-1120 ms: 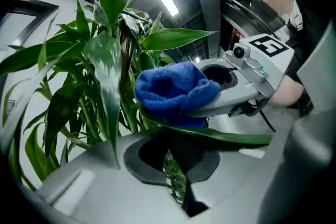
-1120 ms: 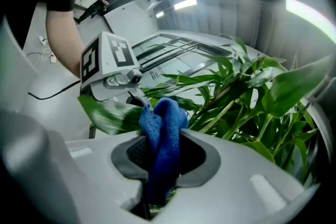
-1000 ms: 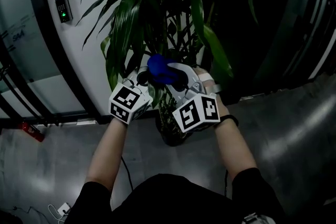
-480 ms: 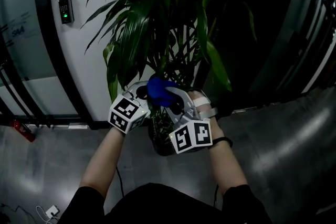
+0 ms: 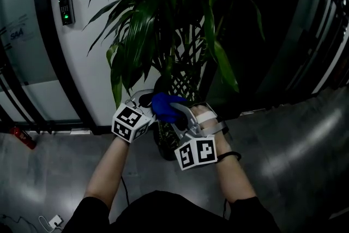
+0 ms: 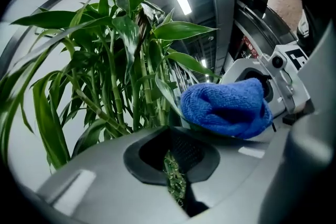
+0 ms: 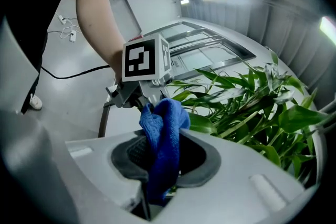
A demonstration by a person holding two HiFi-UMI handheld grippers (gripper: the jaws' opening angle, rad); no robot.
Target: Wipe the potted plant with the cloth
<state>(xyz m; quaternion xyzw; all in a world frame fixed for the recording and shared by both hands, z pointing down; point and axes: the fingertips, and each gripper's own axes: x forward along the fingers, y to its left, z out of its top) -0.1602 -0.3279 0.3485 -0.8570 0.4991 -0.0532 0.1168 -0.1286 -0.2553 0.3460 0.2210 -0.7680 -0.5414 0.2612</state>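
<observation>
Blue terry cloth (image 7: 160, 134) is what the right gripper (image 7: 157, 189) carries. Its jaws are closed on the lower part of the wad, and the rest bulges out past the tips in a soft lump. Held that way, fabric and not plastic would meet the foliage, which I take to be the point of the grip. The potted plant (image 5: 163, 35) stands against a pale curved wall (image 5: 82, 63). The 2 grippers sit low on it, close together in front of the crossed stems (image 5: 184, 84) and just above the dark pot (image 5: 163, 147).

The left gripper (image 6: 176, 183) has its jaws drawn almost together, with only a thin slit between them. Speckled green shows through that slit, and I cannot tell whether it is a pinched leaf or growth farther off seen through the gap. In the left gripper view the cloth sits just above and to the right of the jaws, with 1 long leaf (image 6: 169, 93) running down beneath the wad. My reading is that this side is placed there as a backing — to steady a leaf from below while the cloth is drawn along its top. If so, the wiping is at the low leaves, and the tall upper fronds are well above both tools.
</observation>
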